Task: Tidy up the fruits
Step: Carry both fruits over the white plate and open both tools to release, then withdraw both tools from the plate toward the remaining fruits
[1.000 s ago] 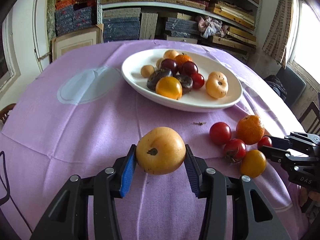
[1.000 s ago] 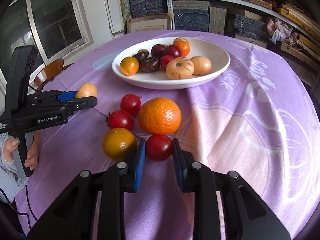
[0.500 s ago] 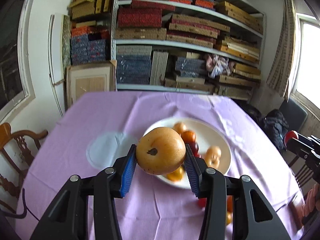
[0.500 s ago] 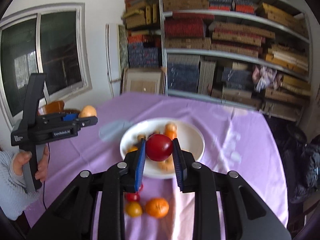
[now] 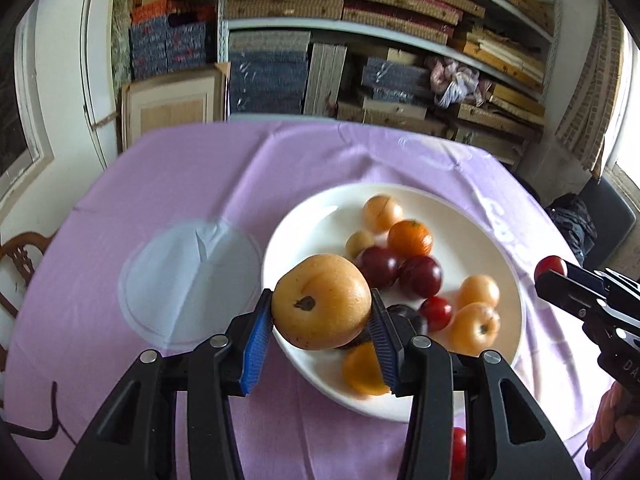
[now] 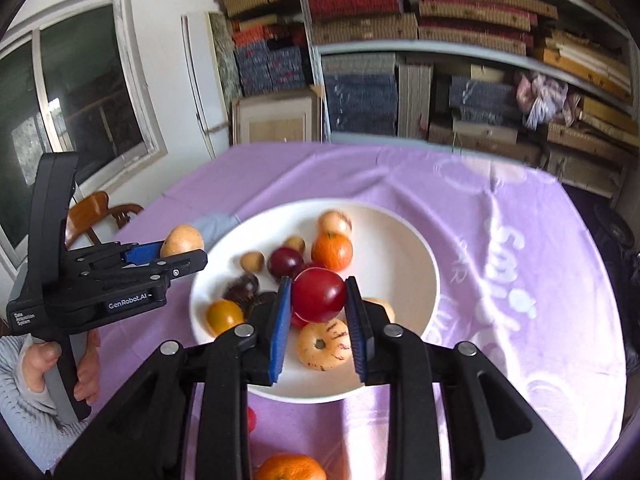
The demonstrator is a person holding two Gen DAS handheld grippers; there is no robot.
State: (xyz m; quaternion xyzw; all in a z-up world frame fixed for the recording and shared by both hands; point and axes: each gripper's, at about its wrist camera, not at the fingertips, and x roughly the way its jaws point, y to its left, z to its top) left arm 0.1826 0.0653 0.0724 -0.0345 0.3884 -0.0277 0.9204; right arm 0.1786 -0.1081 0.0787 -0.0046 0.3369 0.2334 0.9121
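Nearest the onlooker, the left claw (image 5: 322, 322) is clenched on a large round yellow-orange fruit (image 5: 322, 307), its blue ribbed pads (image 5: 256, 344) pressing the fruit's two sides, dark calyx spot facing the camera. The right claw (image 6: 319, 316) is clenched on a small glossy red fruit (image 6: 318, 294) in the same manner. Both fruits are clear of the surface, carried above the near part of the wide white oval plate (image 6: 416, 264).

Key relation: the plate lies ahead of and below both claws. In the left wrist view the yellow-orange fruit hangs over the plate's near-left rim; in the right wrist view the red fruit hangs nearer the plate's middle, above a pale striped fruit (image 6: 324, 344). The right hand therefore appears to be the better placed for release; the left probably needs a short advance toward the plate's interior.

The plate's middle already holds a cluster: dark plums, an orange mandarin (image 5: 410, 238) and several yellow fruits. Bare white surface remains along the left and far parts, seen from the left wrist. Release onto the cluster risks rolling.

A mandarin (image 6: 290, 468) remains on the lilac cloth-covered desk (image 5: 200, 184), short of the plate.

Beyond the desk stand shelves (image 5: 400, 36) stacked with books.
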